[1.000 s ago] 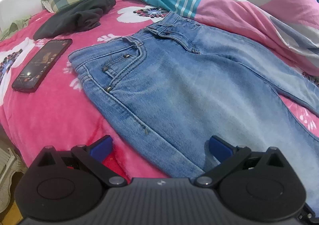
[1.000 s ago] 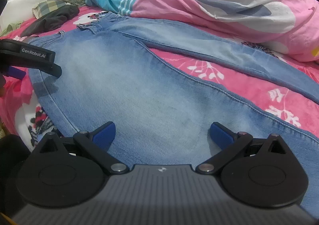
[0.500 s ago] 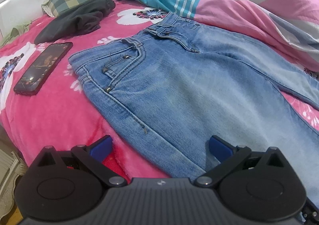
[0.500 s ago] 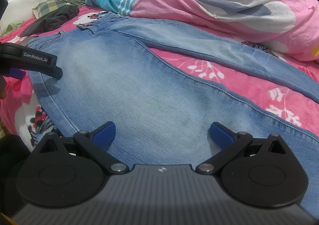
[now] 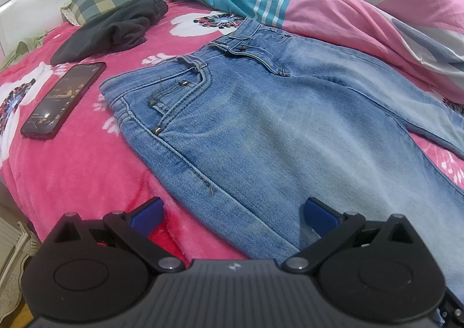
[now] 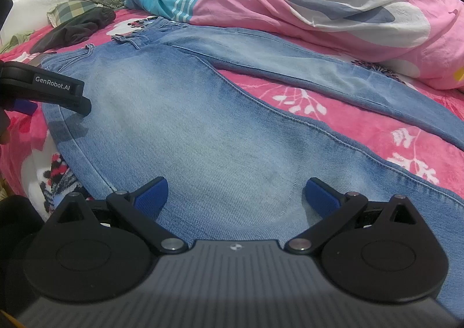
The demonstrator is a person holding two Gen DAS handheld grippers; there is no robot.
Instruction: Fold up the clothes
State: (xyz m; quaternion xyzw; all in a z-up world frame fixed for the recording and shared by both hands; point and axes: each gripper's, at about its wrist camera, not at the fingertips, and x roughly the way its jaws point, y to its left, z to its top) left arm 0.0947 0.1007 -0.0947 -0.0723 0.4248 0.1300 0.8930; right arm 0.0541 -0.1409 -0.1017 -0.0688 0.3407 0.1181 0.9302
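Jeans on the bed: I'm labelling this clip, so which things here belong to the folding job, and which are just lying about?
Part of the job:
jeans, spread flat
left gripper, open
right gripper, open

Just lying about:
phone beside the waistband
dark garment
checked pillow
pink quilt
pink blanket underneath

"GenRobot.AI" stands in white on the black side of the left gripper (image 6: 17, 106)

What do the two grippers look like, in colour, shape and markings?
Both the left gripper and the right gripper have a black ribbed body, two round black discs, angled black link arms with silver pivot pins, and blue finger pads. The left one carries white "GenRobot.AI" lettering.
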